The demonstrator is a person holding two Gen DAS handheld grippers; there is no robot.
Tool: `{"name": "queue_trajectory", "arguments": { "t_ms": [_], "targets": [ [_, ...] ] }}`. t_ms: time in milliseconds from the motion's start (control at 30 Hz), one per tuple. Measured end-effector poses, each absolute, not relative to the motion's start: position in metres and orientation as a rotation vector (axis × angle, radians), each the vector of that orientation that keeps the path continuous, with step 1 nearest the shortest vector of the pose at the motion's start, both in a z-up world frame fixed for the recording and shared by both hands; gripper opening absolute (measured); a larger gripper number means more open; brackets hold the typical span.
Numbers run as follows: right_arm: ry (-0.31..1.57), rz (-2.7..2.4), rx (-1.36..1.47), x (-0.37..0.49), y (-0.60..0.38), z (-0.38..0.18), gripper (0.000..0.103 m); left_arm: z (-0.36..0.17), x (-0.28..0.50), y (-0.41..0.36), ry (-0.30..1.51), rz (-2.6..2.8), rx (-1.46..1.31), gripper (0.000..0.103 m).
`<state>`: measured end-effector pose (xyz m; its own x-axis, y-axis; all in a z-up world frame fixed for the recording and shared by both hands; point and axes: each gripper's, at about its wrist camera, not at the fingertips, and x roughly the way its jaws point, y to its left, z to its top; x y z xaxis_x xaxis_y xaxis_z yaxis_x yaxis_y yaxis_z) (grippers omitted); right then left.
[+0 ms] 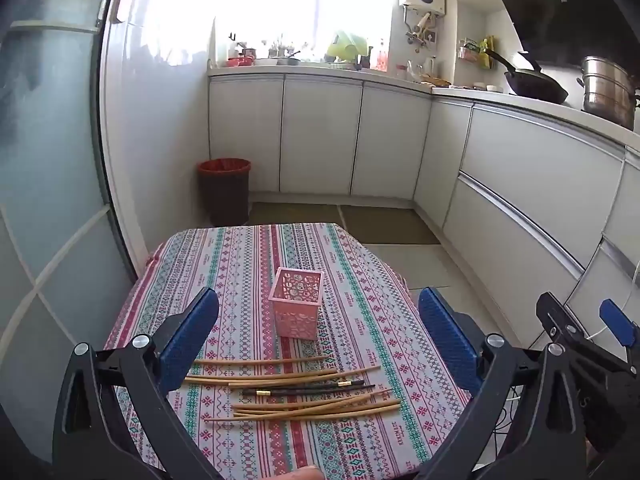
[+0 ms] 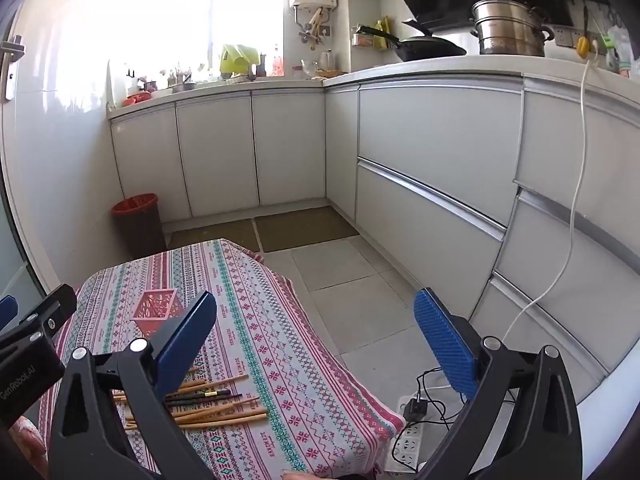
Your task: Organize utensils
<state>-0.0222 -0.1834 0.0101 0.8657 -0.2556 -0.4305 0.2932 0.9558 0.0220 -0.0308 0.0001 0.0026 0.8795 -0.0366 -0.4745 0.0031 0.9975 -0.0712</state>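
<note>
A pink perforated holder (image 1: 297, 303) stands upright in the middle of a small table with a patterned cloth (image 1: 240, 264). In front of it lie several wooden chopsticks (image 1: 304, 406) and a dark pair (image 1: 308, 389), all flat and crosswise. My left gripper (image 1: 318, 330) hovers above the near edge, open wide, with nothing between its blue pads. In the right wrist view the holder (image 2: 157, 306) and chopsticks (image 2: 216, 410) sit at lower left. My right gripper (image 2: 316, 334) is open and empty, off the table's right side over the floor.
White kitchen cabinets (image 1: 320, 136) wrap the back and right. A brown bin with a red liner (image 1: 224, 190) stands on the floor behind the table. A power strip with cables (image 2: 412, 432) lies on the floor by the table's right corner. A glass door (image 1: 48, 160) is at left.
</note>
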Motion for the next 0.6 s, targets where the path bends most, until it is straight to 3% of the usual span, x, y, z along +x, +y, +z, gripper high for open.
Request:
{"name": "queue_trajectory", "arguments": {
  "t_ms": [600],
  "targets": [
    [0.462,-0.313,0.129,-0.054,-0.183,0.024,0.096,0.020,-0.060,-0.005,0.510,-0.021,-0.086,0.096]
  ]
}}
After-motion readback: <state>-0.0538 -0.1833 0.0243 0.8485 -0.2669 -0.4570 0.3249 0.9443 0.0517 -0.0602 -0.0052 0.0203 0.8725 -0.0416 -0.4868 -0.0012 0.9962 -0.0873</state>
